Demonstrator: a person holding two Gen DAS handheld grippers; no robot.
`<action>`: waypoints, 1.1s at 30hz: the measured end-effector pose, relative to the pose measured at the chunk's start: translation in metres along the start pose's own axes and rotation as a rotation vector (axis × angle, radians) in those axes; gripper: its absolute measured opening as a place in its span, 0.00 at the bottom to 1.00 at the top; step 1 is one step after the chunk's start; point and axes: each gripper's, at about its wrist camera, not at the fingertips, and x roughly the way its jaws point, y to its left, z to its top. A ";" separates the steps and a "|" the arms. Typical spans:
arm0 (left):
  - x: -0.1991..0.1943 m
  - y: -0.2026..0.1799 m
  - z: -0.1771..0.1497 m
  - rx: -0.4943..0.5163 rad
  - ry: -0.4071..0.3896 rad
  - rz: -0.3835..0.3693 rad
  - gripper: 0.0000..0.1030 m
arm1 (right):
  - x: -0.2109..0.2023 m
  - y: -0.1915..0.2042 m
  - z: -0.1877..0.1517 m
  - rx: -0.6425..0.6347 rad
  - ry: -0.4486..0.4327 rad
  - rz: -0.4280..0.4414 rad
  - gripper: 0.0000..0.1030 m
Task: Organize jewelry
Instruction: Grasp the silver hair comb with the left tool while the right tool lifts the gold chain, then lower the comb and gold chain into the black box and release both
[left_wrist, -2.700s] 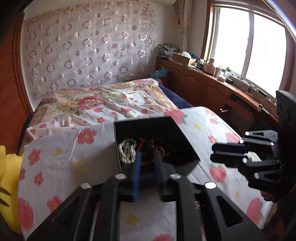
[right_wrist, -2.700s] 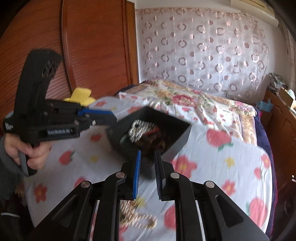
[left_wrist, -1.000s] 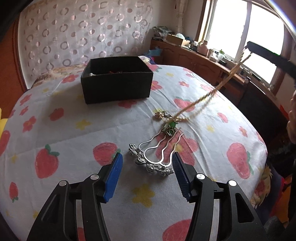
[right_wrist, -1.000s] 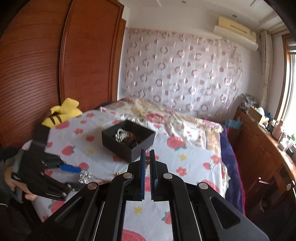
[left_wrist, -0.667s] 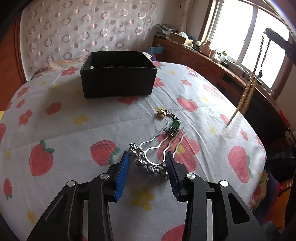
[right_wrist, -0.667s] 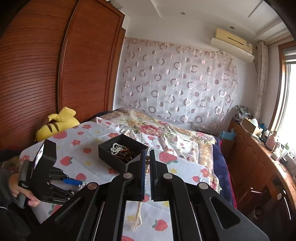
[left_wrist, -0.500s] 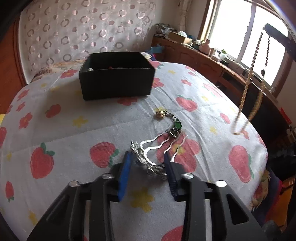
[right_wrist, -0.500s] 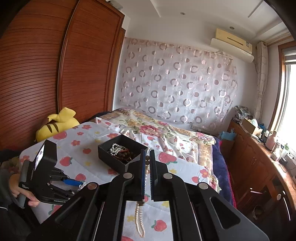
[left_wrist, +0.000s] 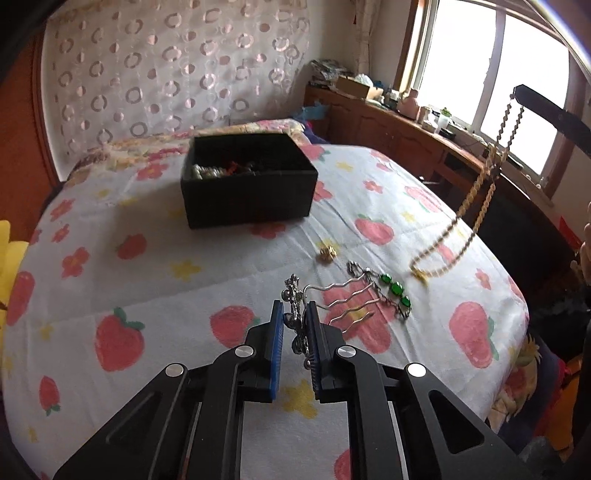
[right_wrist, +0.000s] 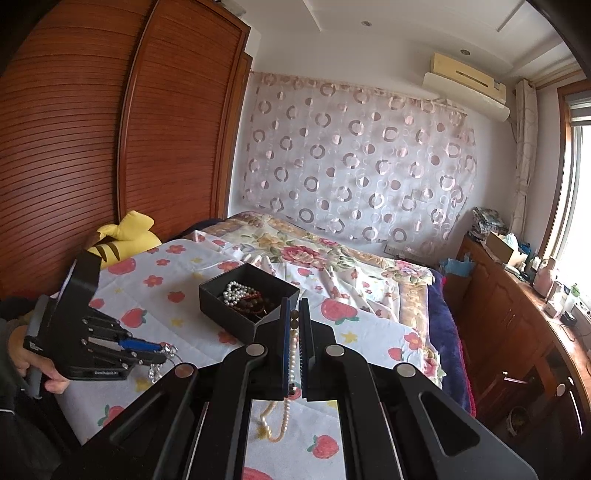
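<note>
the left tongs (left_wrist: 294, 317) are clenched on the ornate head of a silver hair comb (left_wrist: 334, 301), whose wavy prongs reach out to the right of the blue pads over the strawberry-print cloth (left_wrist: 122, 258) covering the tabletop. just beyond the prongs, to the right of the left tongs, lies a chain with green stones (left_wrist: 393, 290), and a small gold trinket (left_wrist: 327, 253) sits a little farther ahead. well ahead of the left tongs stands the black box (left_wrist: 248, 181), open at the top, with white pearls and dark beads inside. the right tongs (right_wrist: 294, 314) are clenched on a pearl necklace (right_wrist: 286, 402), which hangs down between the pads with its lower loop dangling above the cloth; from the left wrist view the strand hangs from the raised right tongs at the far right, its lower end blurred and close to the cloth. in the right wrist view the box lies just ahead and to the left of the right tongs, and the left tongs are low at the left, with the comb at their tip. a yellow plush toy (right_wrist: 122, 236) lies beyond them against the wooden wardrobe (right_wrist: 110, 129).
</note>
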 end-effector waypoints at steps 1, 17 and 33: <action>-0.003 0.001 0.002 0.000 -0.012 0.005 0.10 | 0.001 0.000 0.001 0.000 -0.003 0.000 0.05; -0.032 0.011 0.035 0.017 -0.121 0.060 0.08 | 0.009 0.019 0.031 -0.034 -0.061 0.008 0.05; -0.031 0.039 0.095 0.002 -0.208 0.084 0.08 | 0.065 0.023 0.092 -0.069 -0.128 0.074 0.05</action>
